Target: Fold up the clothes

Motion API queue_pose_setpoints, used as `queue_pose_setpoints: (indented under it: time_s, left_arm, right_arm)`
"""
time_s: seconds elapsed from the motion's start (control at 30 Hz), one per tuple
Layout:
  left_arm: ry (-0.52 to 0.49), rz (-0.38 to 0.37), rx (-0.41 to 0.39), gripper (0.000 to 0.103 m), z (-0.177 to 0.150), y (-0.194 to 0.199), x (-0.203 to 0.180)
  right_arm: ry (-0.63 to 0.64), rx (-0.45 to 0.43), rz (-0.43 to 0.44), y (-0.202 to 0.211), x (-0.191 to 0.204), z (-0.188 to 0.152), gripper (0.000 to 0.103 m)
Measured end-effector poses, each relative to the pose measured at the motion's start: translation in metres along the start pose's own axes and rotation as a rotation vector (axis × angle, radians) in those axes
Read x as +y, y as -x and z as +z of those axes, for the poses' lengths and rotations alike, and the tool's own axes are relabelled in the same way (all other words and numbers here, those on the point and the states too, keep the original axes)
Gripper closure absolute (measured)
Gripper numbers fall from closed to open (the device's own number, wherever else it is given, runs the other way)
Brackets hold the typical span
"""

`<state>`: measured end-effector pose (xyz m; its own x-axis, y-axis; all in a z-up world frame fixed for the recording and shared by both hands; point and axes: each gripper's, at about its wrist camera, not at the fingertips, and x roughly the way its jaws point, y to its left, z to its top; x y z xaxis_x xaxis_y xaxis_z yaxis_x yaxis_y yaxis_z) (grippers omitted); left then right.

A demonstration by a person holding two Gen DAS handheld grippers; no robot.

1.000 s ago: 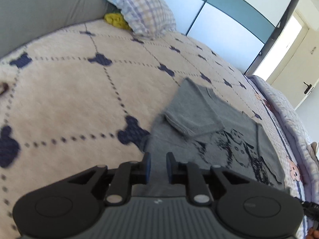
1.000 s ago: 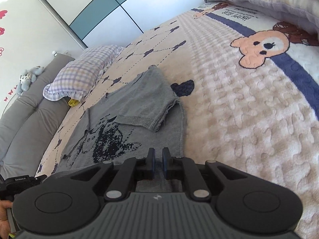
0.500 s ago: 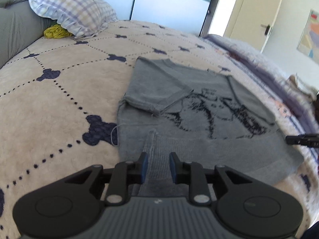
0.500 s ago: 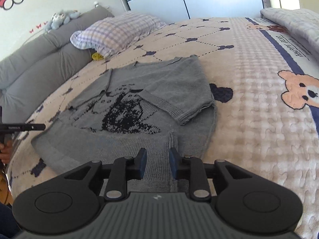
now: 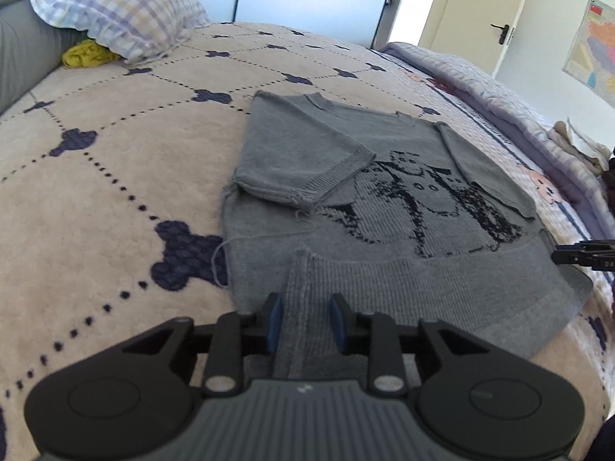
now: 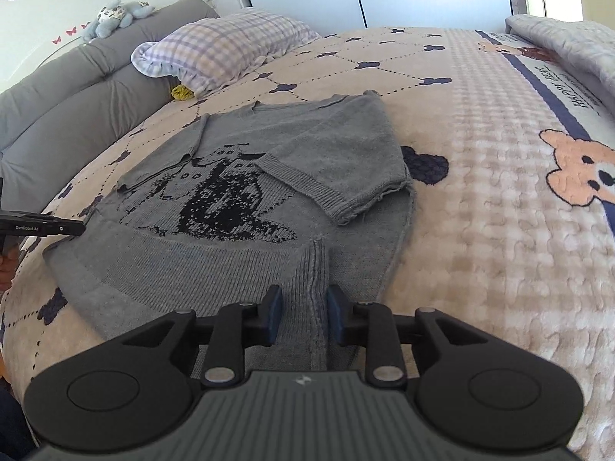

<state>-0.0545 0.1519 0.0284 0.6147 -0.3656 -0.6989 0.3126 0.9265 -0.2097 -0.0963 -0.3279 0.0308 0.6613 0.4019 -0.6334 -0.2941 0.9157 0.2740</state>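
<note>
A grey knit sweater (image 5: 388, 199) with a black pattern lies flat on the bed, both sleeves folded in over its chest; it also shows in the right wrist view (image 6: 238, 192). My left gripper (image 5: 305, 320) is open, its fingers either side of a raised ridge of the ribbed hem at the sweater's left bottom corner. My right gripper (image 6: 301, 317) is open the same way around the hem ridge at the right bottom corner. Each gripper's tip shows at the edge of the other's view.
The bed has a cream blanket (image 5: 115, 161) with navy shapes. A checked pillow (image 5: 115, 11) and a yellow cloth (image 5: 86, 55) lie by the grey headboard (image 6: 69, 103). A folded quilt (image 5: 499, 88) runs along the far side. A door (image 5: 496, 7) stands behind.
Both grippers were shut on the hem corners a second ago. They swung toward the sweater's bottom edge and their fingers have opened, leaving the hem lying on the bed.
</note>
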Motion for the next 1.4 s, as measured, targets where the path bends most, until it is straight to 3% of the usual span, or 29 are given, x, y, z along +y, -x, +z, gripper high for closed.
queue_pose_setpoints:
  time_s: [0.1,0.17,0.2,0.27,0.5,0.8,0.97,1.13,1.4]
  left_arm:
    - [-0.038,0.005,0.0,0.075,0.003,-0.005,-0.003]
    - [-0.048,0.017,-0.005,0.09,0.003,-0.009,-0.005]
    - [-0.048,0.015,-0.01,0.093,0.003,-0.009,-0.006]
    - [-0.059,0.014,-0.033,0.097,0.002,-0.006,-0.009]
    - [-0.046,0.033,-0.151,0.097,0.011,0.017,-0.009]
    - [-0.052,0.123,-0.228,0.098,0.053,0.004,-0.006]
    - [-0.045,0.188,-0.212,0.098,0.07,-0.019,0.0]
    - [-0.013,0.243,-0.144,0.097,0.069,-0.049,0.0]
    - [0.005,0.283,-0.129,0.097,0.058,-0.067,-0.004]
  right_arm:
    - [0.016,0.006,0.003,-0.003,0.001,0.0,0.075]
    - [0.027,-0.01,-0.01,-0.002,0.002,0.001,0.082]
    - [0.032,-0.021,-0.018,0.0,0.002,0.002,0.091]
    - [0.042,-0.043,-0.034,0.003,0.003,0.003,0.095]
    - [0.074,-0.119,-0.087,0.012,0.004,0.009,0.099]
    - [0.094,-0.152,-0.127,-0.009,-0.003,0.041,0.099]
    - [0.086,-0.162,-0.202,-0.019,-0.011,0.052,0.099]
    - [0.082,-0.137,-0.271,-0.035,-0.02,0.049,0.099]
    - [0.005,-0.172,-0.212,-0.048,-0.038,0.031,0.098]
